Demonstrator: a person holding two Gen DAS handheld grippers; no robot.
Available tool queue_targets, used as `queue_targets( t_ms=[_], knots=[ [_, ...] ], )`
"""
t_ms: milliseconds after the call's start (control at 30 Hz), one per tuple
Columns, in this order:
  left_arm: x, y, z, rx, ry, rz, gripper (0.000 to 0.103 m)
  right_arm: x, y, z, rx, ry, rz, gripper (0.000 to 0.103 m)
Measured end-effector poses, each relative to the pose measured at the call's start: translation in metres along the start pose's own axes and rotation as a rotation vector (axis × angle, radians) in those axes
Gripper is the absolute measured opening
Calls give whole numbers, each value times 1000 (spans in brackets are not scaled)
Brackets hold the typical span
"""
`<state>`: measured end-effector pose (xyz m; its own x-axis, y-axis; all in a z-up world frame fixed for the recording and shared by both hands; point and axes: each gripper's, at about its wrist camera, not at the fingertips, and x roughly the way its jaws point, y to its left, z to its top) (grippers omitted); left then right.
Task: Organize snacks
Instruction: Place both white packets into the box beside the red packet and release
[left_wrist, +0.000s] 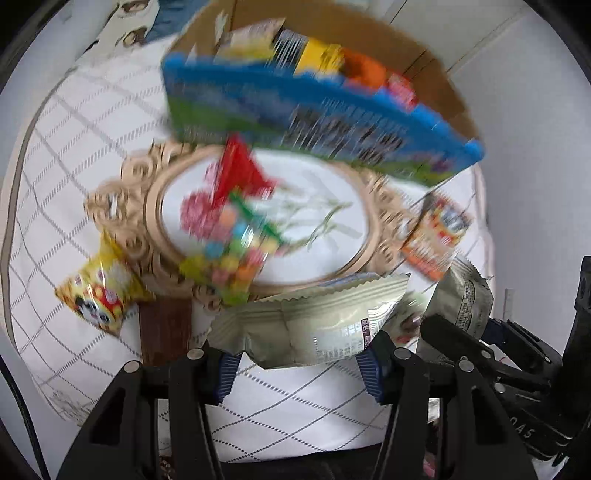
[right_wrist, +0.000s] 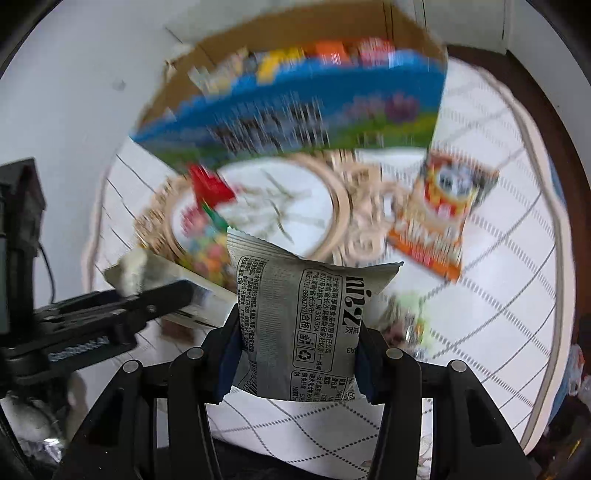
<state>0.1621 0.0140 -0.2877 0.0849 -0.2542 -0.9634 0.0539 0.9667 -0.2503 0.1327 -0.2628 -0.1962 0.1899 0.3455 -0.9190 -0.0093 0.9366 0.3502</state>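
Left tool (left_wrist: 299, 363) pinching pale packet (left_wrist: 310, 328) crosswise, right tool (right_wrist: 295, 363) pinching grey packet (right_wrist: 303, 317) lengthwise, upright

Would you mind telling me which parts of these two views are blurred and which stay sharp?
Left wrist view: the blue box and candy bag smear, while the held grey packet stays fairly crisp. Right wrist view: the box streaks too; the print on the gripped packet is readable.

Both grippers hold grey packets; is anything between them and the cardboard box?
Nothing visible blocks the way. The grey packets are lifted clear; the box stands beyond the ornate tray, its open top already holding snacks.
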Motion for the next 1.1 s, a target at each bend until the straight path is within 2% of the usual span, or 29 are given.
queue_targets(
  t_ms=[133, 233, 400, 467, 533, 667, 800, 900, 933, 1000, 1033, 1100],
  knots=[
    [-43, -26, 36, 41, -57, -61, 52, -29, 15, 21, -17, -87, 23, 54],
    [-64, -44, 66, 77, -96, -94, 52, -42, 23, 52, -34, -149, 17, 54],
    [-78, -74, 134, 139, -131, -67, 52, -43, 29, 117, -54, -215, -23, 54],
    [-69, -81, 158, 152, -105, -58, 52, -36, 27, 141, -58, -209, -39, 54],
    [-47, -85, 189, 154, -43, -55, 52, -27, 22, 157, -56, -198, -58, 54],
    [-4, -85, 223, 131, 73, -74, 52, 3, 8, 184, -31, -161, -92, 54],
    [37, -88, 238, 145, 169, -66, 52, 36, -7, 197, -16, -118, -126, 54],
    [72, -91, 248, 153, 278, -77, 53, 61, -18, 206, -4, -56, -137, 55],
    [87, -91, 250, 151, 326, -75, 53, 70, -22, 208, 2, -21, -138, 56],
    [103, -91, 255, 160, 339, -52, 55, 86, -28, 210, 3, 37, -182, 85],
    [106, -91, 256, 175, 318, -25, 57, 91, -30, 211, 0, 53, -216, 90],
    [108, -90, 259, 185, 293, 3, 74, 97, -35, 211, 11, 66, -196, 94]
  ],
)
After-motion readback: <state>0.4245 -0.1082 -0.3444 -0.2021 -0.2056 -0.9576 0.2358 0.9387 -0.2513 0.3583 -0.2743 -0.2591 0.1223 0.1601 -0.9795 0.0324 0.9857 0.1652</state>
